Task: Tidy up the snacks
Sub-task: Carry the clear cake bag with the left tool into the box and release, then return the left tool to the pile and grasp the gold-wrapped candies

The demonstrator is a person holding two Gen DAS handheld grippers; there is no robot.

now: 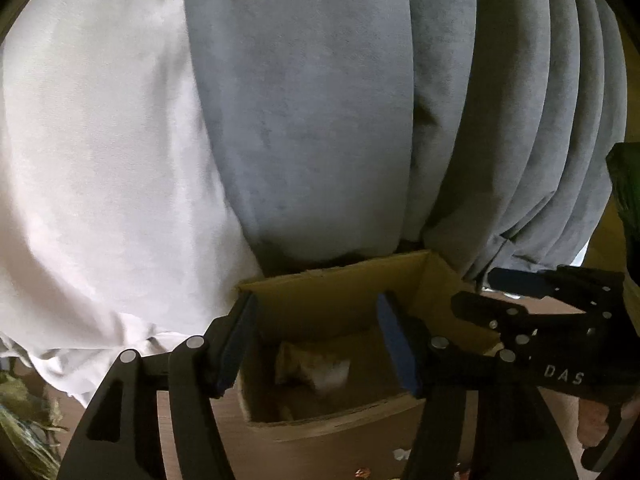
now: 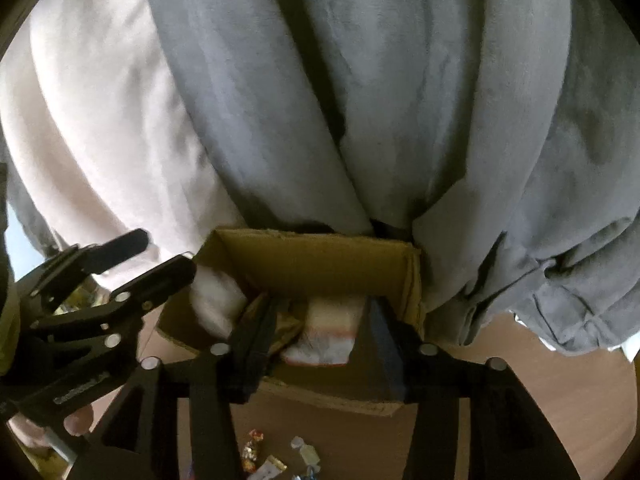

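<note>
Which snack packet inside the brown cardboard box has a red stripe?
The white packet against the box's right side; the pale packet at left shows no stripe, and the brownish wrapper between them is darker.

grey curtain (image 1: 304, 120) hangs beside white curtain (image 1: 100, 160), above brown floor (image 2: 540, 380)

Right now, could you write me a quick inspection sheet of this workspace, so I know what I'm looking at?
Surface: brown wooden tabletop.
Job's things: open brown cardboard box holding a white packet with a red stripe and a gold-brown wrapper; loose wrapped sweets on the table in front of it.
Clutter: green crinkled material at the left edge, blurred.
Tongs: left tongs and right tongs both open over the box, nothing between the pads.
Cables: nothing seen.
Surroundings: grey curtain and pale fabric behind the box.
</note>
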